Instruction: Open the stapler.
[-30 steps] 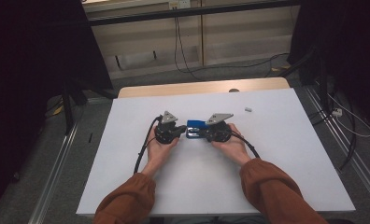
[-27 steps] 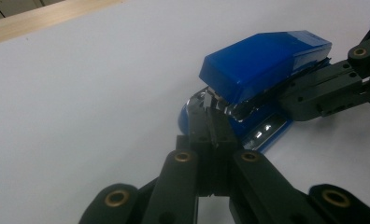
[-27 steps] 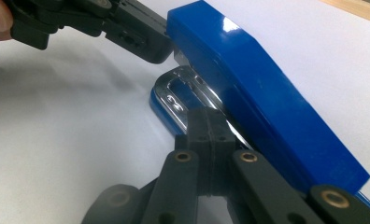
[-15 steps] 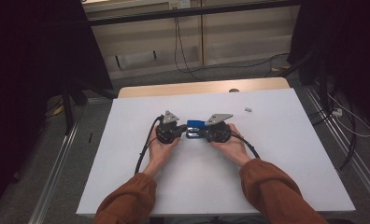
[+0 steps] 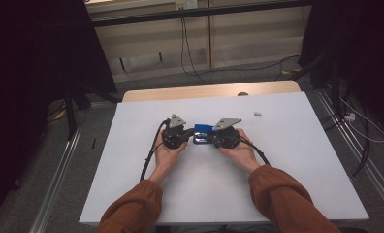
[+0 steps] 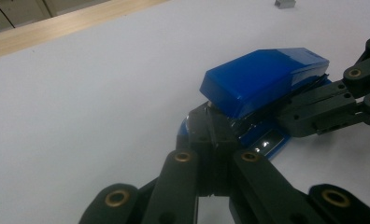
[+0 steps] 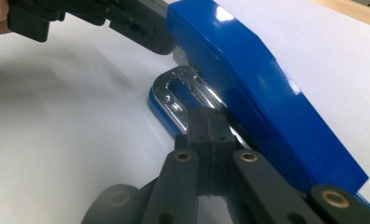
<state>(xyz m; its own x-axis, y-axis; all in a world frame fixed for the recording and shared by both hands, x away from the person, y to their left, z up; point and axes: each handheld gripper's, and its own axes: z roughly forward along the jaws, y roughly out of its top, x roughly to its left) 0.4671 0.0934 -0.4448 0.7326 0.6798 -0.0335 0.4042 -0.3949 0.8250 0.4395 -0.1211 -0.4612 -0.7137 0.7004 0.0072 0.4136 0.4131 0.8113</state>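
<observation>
nothing moved, both grippers [image 5: 196, 137] still clamped on blue stapler [image 5: 203, 134]

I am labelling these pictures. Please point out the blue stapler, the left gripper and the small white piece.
blue stapler [image 6: 267, 74], left gripper view, top cover.
left gripper [image 5: 184, 138], high view, jaw tips.
small white piece [image 5: 257, 114], high view, its middle.

Table [image 5: 296, 184] lay bare around frame centre; small white block [image 5: 257, 114] sat upper right; blue stapler [image 5: 203, 134] blocked gap between grippers.
</observation>
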